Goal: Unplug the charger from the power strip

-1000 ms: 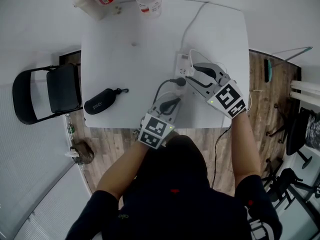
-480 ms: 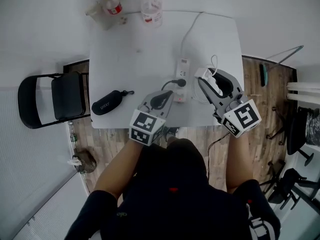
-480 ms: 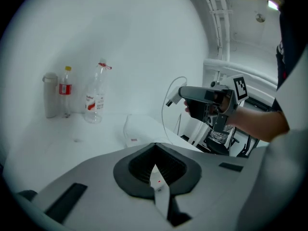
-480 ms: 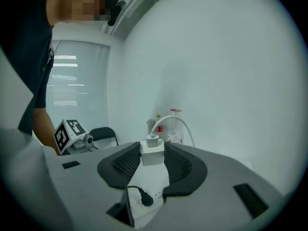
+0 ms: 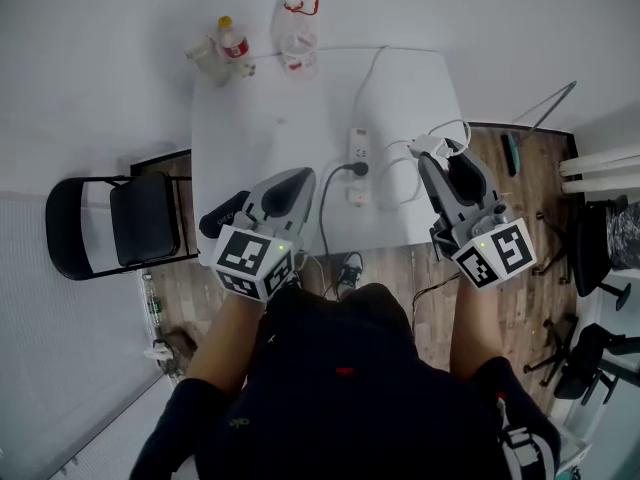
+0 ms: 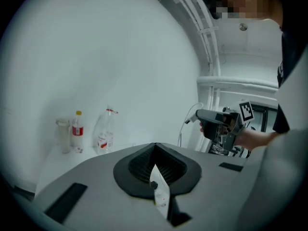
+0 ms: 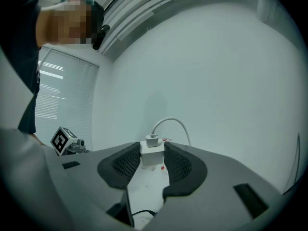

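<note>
My right gripper (image 5: 432, 154) is raised over the table's right edge, shut on the white charger (image 5: 421, 148), whose white cable loops out from it. In the right gripper view the charger (image 7: 152, 154) sits pinched between the two pads, well clear of the table. The white power strip (image 5: 357, 148) lies on the white table (image 5: 260, 128) with a black plug (image 5: 358, 169) still in it. Off to the strip's left, my left gripper (image 5: 298, 178) is held up with its jaws shut and nothing between them (image 6: 155, 153).
Two bottles (image 5: 232, 43) (image 5: 300, 30) stand at the table's far edge. A black glasses case (image 5: 214, 218) lies near the front left, partly hidden by the left gripper. A black folding chair (image 5: 110, 226) stands left of the table. Cables hang off the near edge.
Both grippers have risen away from the table. The right one carried the charger up off the power strip; the left one lifted from beside the strip and swung left.
</note>
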